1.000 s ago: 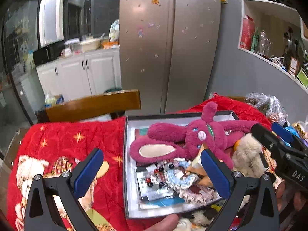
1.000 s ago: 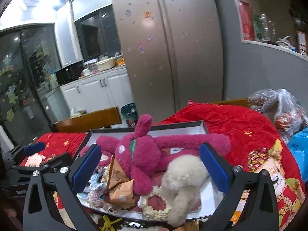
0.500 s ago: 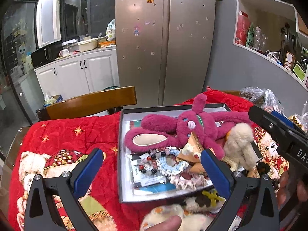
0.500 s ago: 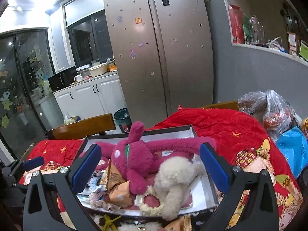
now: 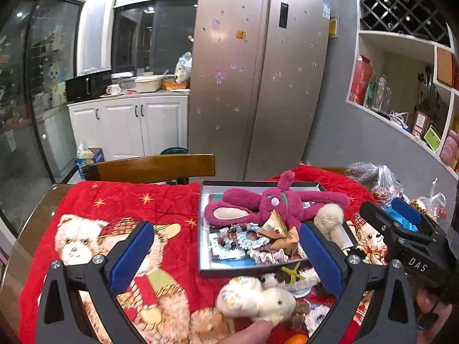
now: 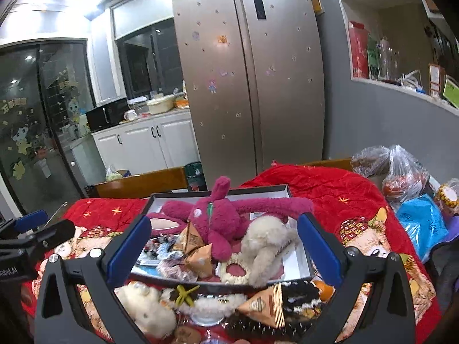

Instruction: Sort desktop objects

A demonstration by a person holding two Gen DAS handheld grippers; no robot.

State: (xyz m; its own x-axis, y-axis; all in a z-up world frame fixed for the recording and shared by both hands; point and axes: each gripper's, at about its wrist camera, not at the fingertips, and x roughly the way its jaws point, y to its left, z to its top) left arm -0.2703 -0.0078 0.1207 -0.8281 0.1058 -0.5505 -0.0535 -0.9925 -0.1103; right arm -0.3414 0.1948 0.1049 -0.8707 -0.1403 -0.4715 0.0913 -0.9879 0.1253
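Clutter is the risk: both the left gripper (image 5: 223,253) and right gripper (image 6: 222,248) hang spread and empty above the overfull box (image 6: 298,269), where the pink plush rabbit (image 6: 221,218) could snag, perhaps dragging scrunchies (image 6: 232,269) out

Magenta plush rabbit (image 5: 269,206) sprawled in box (image 5: 252,271)

A red bear-print blanket (image 5: 120,209) covers the desk (image 5: 34,229). On it lies a shallow box (image 5: 246,271) filled with toys; in front of the box, loose plush toys (image 6: 146,309) and scrunchies.
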